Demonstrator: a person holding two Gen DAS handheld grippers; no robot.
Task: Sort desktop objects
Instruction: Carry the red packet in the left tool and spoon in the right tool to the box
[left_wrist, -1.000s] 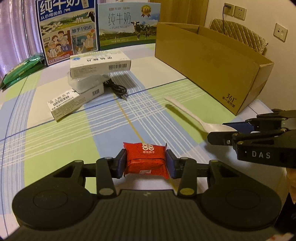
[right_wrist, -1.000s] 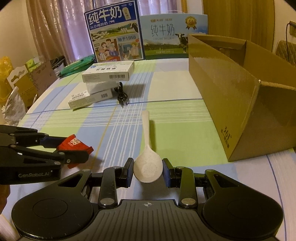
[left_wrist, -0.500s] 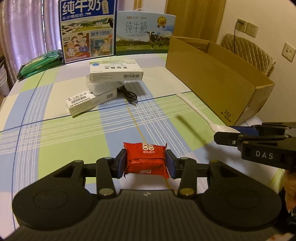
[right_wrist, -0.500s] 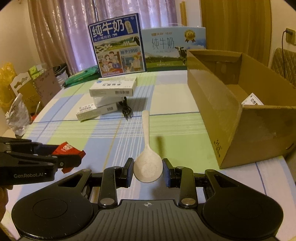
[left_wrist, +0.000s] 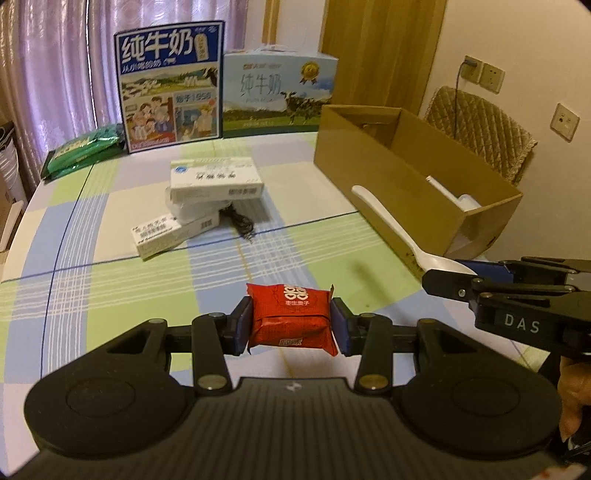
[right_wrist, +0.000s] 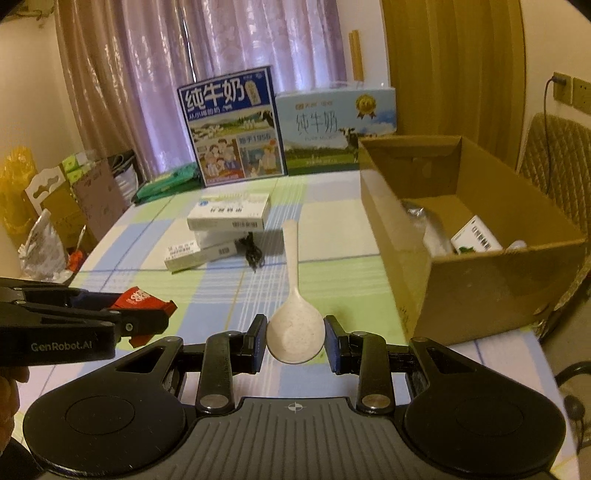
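My left gripper (left_wrist: 291, 325) is shut on a red snack packet (left_wrist: 291, 317), held in the air above the checked tablecloth. In the right wrist view the same packet (right_wrist: 142, 306) shows at the left, between the left gripper's fingers. My right gripper (right_wrist: 295, 341) is shut on the bowl of a white spoon (right_wrist: 293, 295), whose handle points away from me. The spoon (left_wrist: 391, 225) also appears at the right of the left wrist view. The open cardboard box (right_wrist: 476, 266) stands to the right, with a white-green carton and other items inside.
A stack of white medicine boxes (left_wrist: 210, 199) and a black cable (left_wrist: 240, 221) lie mid-table. Two milk cartons (left_wrist: 170, 99) stand at the far edge beside green packets (left_wrist: 83, 149). A padded chair (left_wrist: 480, 129) stands behind the box. Bags and boxes (right_wrist: 55, 210) sit off the table's left.
Both grippers have risen with their loads, so the table looks farther below and the inside of the cardboard box has come into sight.
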